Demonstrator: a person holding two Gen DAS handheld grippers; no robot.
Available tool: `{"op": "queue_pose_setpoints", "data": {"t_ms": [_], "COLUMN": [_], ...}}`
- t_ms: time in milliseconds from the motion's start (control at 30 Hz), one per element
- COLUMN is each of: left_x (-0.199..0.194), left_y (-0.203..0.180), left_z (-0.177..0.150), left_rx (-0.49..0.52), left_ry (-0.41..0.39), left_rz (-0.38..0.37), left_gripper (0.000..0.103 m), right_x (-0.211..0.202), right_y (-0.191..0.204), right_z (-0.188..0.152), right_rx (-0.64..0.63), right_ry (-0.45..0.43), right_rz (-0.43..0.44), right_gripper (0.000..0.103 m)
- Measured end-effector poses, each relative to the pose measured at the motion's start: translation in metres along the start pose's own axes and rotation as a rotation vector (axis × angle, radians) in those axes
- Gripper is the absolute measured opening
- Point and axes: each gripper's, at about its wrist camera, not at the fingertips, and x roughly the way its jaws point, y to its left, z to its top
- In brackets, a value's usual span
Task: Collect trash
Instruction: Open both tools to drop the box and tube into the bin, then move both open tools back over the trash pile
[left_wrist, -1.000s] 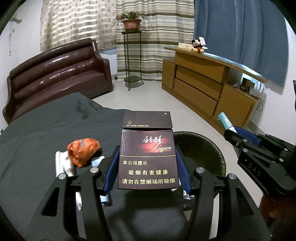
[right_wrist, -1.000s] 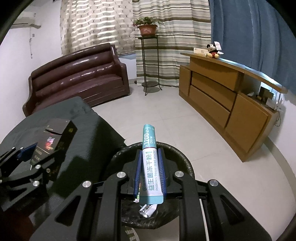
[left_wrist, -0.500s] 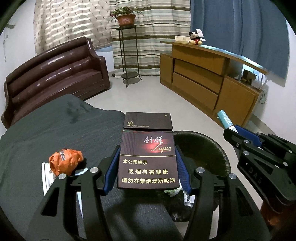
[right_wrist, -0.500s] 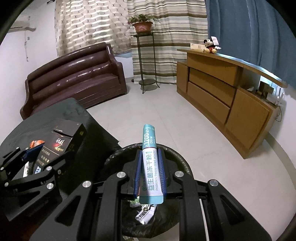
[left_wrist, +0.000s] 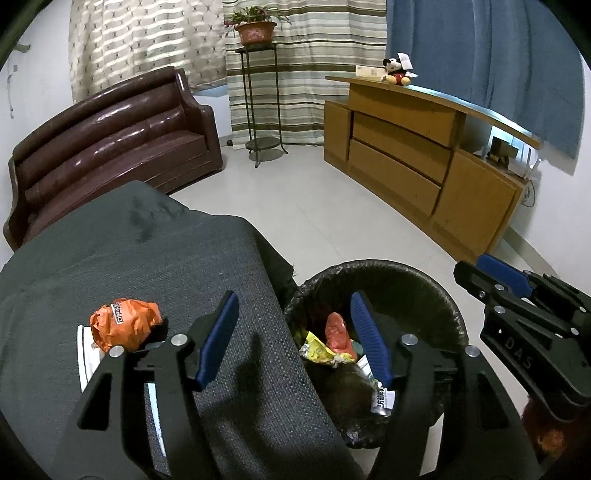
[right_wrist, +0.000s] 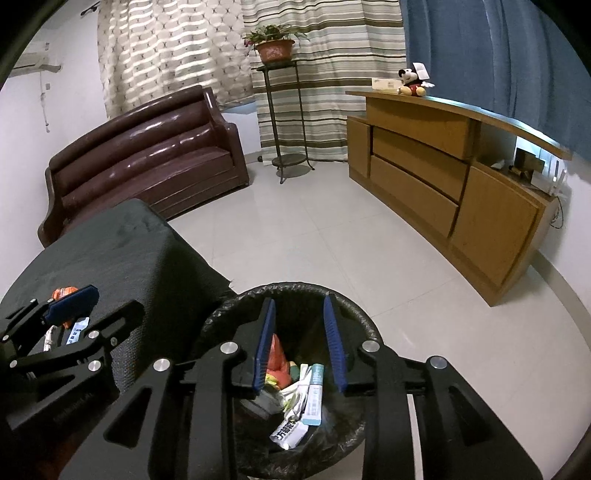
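A black-lined trash bin (left_wrist: 428, 280) stands on the floor beside the dark cloth table (left_wrist: 129, 258); it also shows in the right wrist view (right_wrist: 364, 325). Wrappers and a teal-and-white packet (right_wrist: 312, 395) lie inside it. My left gripper (left_wrist: 295, 332) is open and empty over the table edge and bin rim. My right gripper (right_wrist: 301, 339) is open and empty above the bin. A crumpled orange wrapper (left_wrist: 123, 326) and white packets (left_wrist: 86, 354) lie on the table, left of my left gripper.
A brown leather sofa (left_wrist: 110, 140) stands behind the table. A wooden sideboard (left_wrist: 424, 158) runs along the right wall. A metal plant stand (left_wrist: 260, 103) stands by the curtains. Pale tiled floor (right_wrist: 332, 240) lies between them.
My left gripper opened and the dark cigarette box is gone from it. My right gripper opened and the teal packet now lies in the bin.
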Motion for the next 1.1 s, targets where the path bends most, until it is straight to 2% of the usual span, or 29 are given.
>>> {"op": "queue_pose_setpoints", "data": {"t_ms": [400, 633, 1100], "left_x": [-0.006, -0.021, -0.065], "left_y": [0.0, 0.012, 0.08], "left_z": [0.0, -0.002, -0.03], "left_rx": [-0.006, -0.029, -0.137], "left_ry": [-0.007, -0.011, -0.014], "left_rz": [-0.002, 0.004, 0.114], "left_gripper": [0.062, 0.062, 0.062], "right_x": [0.0, -0.004, -0.016], "right_y": [-0.002, 0.005, 0.054], "right_z": [0.003, 0.003, -0.006], "right_rx": [0.001, -0.01, -0.096], "right_ry": [0.0, -0.002, 0.01], "right_rz": [0.0, 0.012, 0.081], "right_gripper": [0.032, 0.041, 0.043]}}
